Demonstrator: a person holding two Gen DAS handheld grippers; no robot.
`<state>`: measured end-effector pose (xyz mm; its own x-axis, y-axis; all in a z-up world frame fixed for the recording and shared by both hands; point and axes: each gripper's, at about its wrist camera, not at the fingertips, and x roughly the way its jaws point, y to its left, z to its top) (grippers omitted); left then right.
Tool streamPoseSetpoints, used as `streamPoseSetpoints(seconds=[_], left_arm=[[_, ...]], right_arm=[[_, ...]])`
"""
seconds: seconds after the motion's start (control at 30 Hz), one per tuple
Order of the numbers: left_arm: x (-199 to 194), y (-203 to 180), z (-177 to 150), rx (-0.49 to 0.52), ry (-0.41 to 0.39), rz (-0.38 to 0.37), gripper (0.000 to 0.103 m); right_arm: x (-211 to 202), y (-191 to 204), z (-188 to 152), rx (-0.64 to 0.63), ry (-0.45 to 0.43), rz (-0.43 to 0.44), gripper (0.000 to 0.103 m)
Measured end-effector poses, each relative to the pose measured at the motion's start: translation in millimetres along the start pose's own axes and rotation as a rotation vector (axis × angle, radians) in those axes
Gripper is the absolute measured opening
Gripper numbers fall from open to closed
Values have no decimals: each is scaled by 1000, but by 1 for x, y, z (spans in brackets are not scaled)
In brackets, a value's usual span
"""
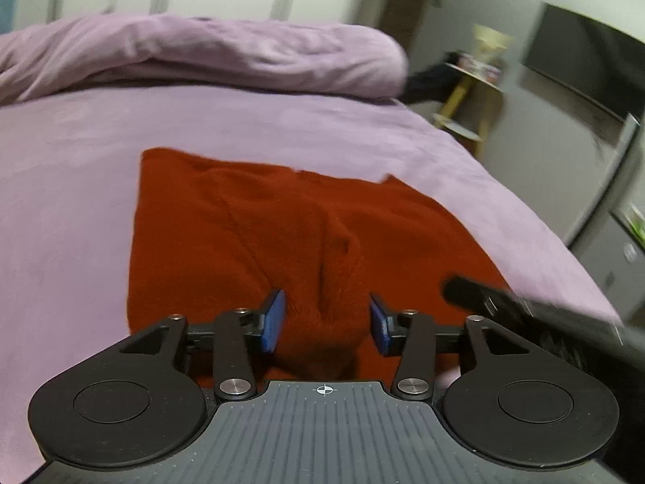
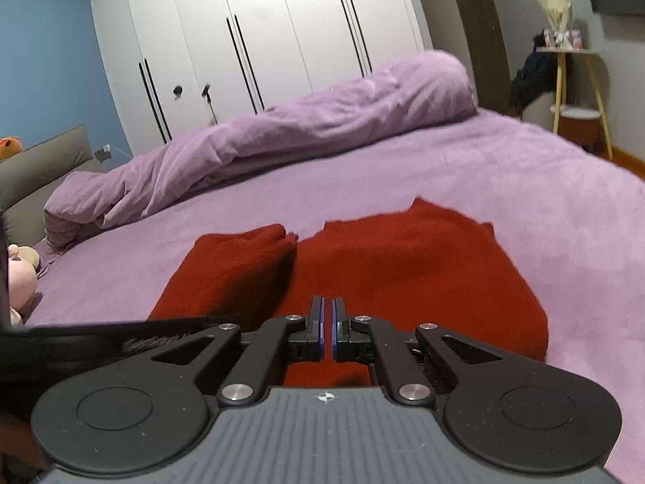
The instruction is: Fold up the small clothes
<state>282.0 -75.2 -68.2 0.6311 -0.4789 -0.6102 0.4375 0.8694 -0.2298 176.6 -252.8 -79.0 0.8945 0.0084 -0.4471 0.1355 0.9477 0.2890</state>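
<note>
A red knitted garment (image 1: 250,222) lies partly folded on the purple bed sheet (image 1: 72,185). My left gripper (image 1: 327,320) is open, its blue pads on either side of a raised fold of the red cloth at the near edge. In the right wrist view the same garment (image 2: 403,266) lies flat with a folded part at its left. My right gripper (image 2: 327,328) is shut with nothing between its pads, just above the garment's near edge. The other gripper's black body (image 1: 524,306) shows at the right of the left wrist view.
A rolled purple duvet (image 2: 282,129) lies along the far side of the bed. White wardrobes (image 2: 262,32) stand behind it. A yellow-legged side table (image 2: 580,92) stands at the right past the bed's edge. A grey headboard (image 2: 44,161) and a plush toy (image 2: 18,278) are at the left.
</note>
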Motion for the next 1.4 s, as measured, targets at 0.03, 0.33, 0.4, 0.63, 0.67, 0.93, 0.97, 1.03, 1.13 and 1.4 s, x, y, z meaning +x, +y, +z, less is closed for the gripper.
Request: streamPoseSetpoints(seconds=[0.03,0.33,0.4,0.63,0.67,0.93,0.97,1.03,1.13,1.4], left_arm=[[-8,0,-2,27,0,-10,49],[-75,34,-15,-53,-79,15,49],[-69,51,-13,-142,-57,67,47],[-37,78,-15,-285,6,130,44],[-29,79,-15,-307,22,128,44],[-14,79,-23,-292,73,99,45],[-15,81,-24,-305,72,93,45],[-16,82,-25,-312,74,91,45],[-16,79,-26,-296,74,98,45],[-25,60,-29,-218,79,149,44]], right_arm=[[2,1,3,6,6,10,3],[25,31,32,28,90,250,4],[42,41,28,10,158,275,8],[66,32,-1,-15,274,257,10],[65,31,0,-20,282,252,7],[59,-3,18,106,294,239,33],[62,-12,24,174,291,240,60],[75,-27,31,289,301,248,69],[106,-32,35,419,380,285,68],[140,19,47,322,404,350,23]])
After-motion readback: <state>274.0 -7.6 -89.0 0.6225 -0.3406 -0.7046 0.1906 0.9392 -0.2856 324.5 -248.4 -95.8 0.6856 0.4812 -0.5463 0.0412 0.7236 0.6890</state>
